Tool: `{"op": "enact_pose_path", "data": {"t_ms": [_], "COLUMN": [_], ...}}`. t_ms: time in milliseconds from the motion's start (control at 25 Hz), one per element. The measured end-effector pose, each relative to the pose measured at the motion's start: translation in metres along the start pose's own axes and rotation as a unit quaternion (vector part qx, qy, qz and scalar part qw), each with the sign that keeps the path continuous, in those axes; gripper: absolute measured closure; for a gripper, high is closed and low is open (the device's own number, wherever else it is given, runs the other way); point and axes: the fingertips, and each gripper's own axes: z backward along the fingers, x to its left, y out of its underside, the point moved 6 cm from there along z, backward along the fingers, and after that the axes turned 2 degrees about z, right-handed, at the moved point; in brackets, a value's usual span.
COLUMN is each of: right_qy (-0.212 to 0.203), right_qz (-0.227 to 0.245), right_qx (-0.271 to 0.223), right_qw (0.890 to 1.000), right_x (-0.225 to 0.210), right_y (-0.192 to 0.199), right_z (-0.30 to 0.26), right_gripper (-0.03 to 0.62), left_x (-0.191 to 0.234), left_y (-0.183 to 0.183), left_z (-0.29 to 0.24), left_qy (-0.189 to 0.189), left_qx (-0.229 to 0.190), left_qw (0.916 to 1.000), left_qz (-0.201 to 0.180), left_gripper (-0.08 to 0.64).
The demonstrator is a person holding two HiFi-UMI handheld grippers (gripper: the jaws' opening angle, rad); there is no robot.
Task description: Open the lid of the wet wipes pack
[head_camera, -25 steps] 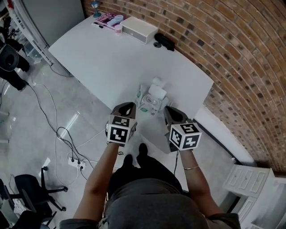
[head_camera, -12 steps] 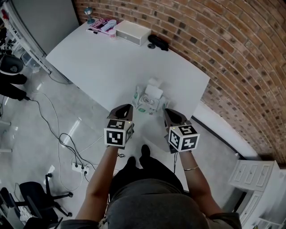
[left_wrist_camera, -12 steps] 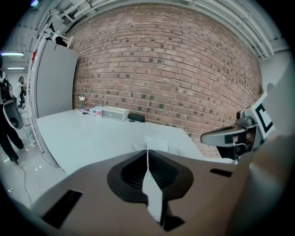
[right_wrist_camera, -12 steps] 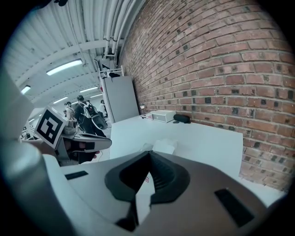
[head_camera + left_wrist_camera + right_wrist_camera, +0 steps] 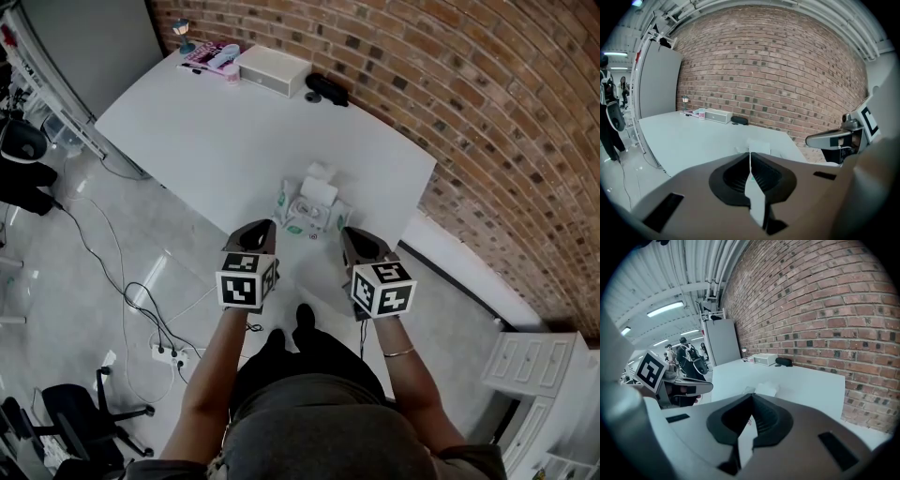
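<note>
The wet wipes pack (image 5: 307, 214), white with green print, lies near the front edge of the white table (image 5: 216, 131). A white flap stands up on its far side. My left gripper (image 5: 266, 225) is just left of the pack and a little nearer to me; its jaws are shut with nothing between them. My right gripper (image 5: 348, 233) is close to the pack's right side, also shut and empty. Neither touches the pack. In the left gripper view only the pack's white top (image 5: 759, 146) shows over the shut jaws; in the right gripper view the pack (image 5: 766, 389) shows the same way.
At the table's far end lie a white box (image 5: 273, 68), a black object (image 5: 326, 89), a pink magazine (image 5: 208, 54) and a small cup (image 5: 231, 74). A brick wall (image 5: 487, 112) runs along the right. Cables and a power strip (image 5: 161, 353) lie on the floor at left.
The head view has shifted slightly, so the table sits a little higher in the picture. Both grippers stay shut in the same places beside the pack.
</note>
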Motion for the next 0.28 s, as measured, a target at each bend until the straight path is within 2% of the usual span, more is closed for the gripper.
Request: {"op": "enact_pose_path", "data": {"t_ms": [280], "right_qy": [-0.002], "right_qz": [0.0], "right_qx": [0.005], "right_qw": [1.0], "right_x": [-0.0007], "right_y": [0.006], "right_z": [0.0021], "right_gripper": [0.589], "left_x": [-0.0029], "left_y": [0.0002], "left_z": [0.0003], "left_qy": [0.0], "left_qx": [-0.002], "left_qw": [1.0], "left_qz": [0.001], "left_gripper": [0.532]}}
